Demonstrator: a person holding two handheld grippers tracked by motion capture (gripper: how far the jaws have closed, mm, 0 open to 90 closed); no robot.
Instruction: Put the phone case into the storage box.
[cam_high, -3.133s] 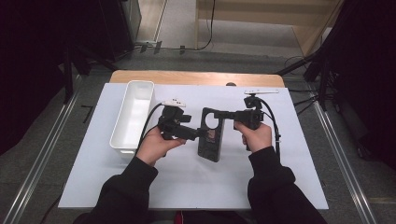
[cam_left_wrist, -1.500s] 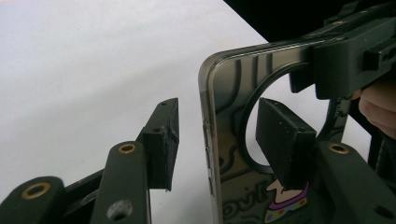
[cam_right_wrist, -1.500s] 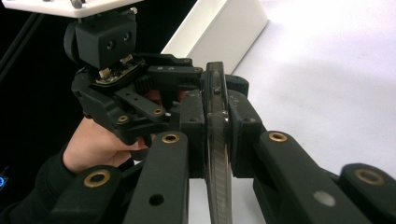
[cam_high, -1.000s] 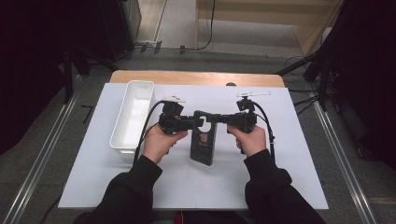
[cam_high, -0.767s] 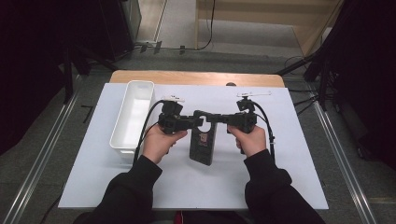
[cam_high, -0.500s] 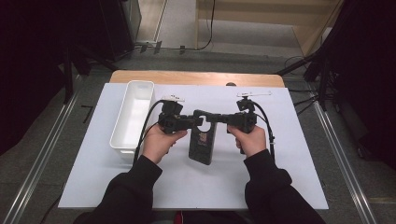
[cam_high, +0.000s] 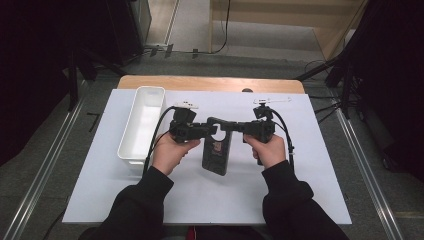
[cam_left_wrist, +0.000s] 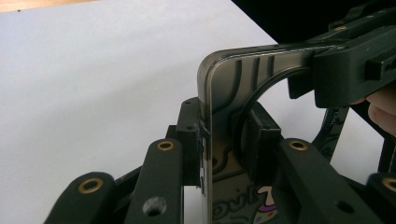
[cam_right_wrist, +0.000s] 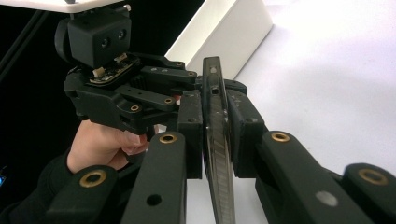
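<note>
The person wears black sleeves (cam_high: 142, 200). Each hand has black tongs: the left tongs (cam_high: 205, 131) and the right tongs (cam_high: 239, 127). Black cables hang from both. Round brass screws dot the black arms, and white plates sit on top.

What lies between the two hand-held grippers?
In the high view, the dark phone case spans the gap: the left hand-held gripper and the right hand-held gripper each clamp its top edge, above the white mat.
</note>
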